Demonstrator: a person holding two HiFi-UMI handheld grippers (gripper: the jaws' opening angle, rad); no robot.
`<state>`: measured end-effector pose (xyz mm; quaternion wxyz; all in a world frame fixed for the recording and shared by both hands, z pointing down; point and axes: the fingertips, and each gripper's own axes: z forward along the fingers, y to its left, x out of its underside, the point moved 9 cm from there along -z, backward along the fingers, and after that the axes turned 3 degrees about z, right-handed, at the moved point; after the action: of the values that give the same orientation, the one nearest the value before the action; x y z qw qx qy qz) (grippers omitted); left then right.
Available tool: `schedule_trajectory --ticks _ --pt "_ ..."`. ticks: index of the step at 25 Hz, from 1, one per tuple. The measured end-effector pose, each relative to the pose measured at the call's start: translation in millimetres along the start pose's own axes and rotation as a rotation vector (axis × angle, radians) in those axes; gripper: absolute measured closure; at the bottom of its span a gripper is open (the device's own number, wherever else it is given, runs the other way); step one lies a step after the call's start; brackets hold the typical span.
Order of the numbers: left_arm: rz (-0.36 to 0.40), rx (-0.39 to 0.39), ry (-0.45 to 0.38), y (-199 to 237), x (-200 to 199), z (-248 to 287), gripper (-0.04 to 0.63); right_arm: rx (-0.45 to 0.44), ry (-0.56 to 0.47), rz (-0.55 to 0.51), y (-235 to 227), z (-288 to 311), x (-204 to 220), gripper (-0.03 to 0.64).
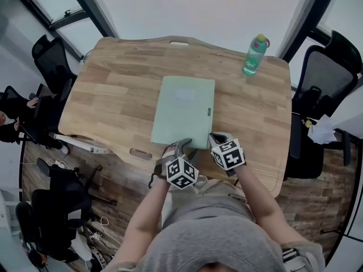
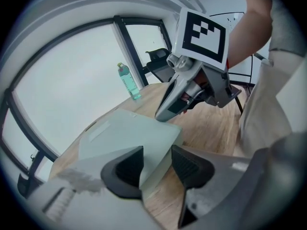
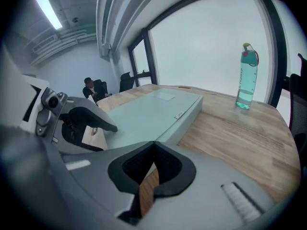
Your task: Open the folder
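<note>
Folder [image 1: 184, 111] (pale green, flat, just one) lies closed on the light wooden table [image 1: 113, 89].
Its near corner sits unpinched between the left gripper's [image 2: 157, 157] spread jaws; the right gripper's [image 3: 154, 150] are pressed together, empty; one green plastic bottle [image 1: 255, 54].

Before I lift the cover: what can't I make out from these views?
- Folder near edge: head view, under left gripper and right gripper.
- Whether the right gripper's shut fingers pinch the folder: right gripper view, its own fingers hide the contact.
- Small label print: too small, blurred in every view.
</note>
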<state>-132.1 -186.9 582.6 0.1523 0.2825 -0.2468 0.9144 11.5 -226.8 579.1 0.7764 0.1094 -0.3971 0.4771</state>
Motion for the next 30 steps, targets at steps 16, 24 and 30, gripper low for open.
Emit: schedule_trajectory --ticks 16,24,30 --pt "-0.12 0.023 -0.093 4 -4 -23 0.531 0.004 0.006 0.019 0 -1 0 0.615" --pt "-0.125 0.028 -0.107 8 -5 -27 0.555 0.012 0.007 0.012 1 0 0 0.615" --pt "-0.148 0.032 -0.105 11 -7 -30 0.566 0.013 0.005 0.012 1 0 -1 0.615"
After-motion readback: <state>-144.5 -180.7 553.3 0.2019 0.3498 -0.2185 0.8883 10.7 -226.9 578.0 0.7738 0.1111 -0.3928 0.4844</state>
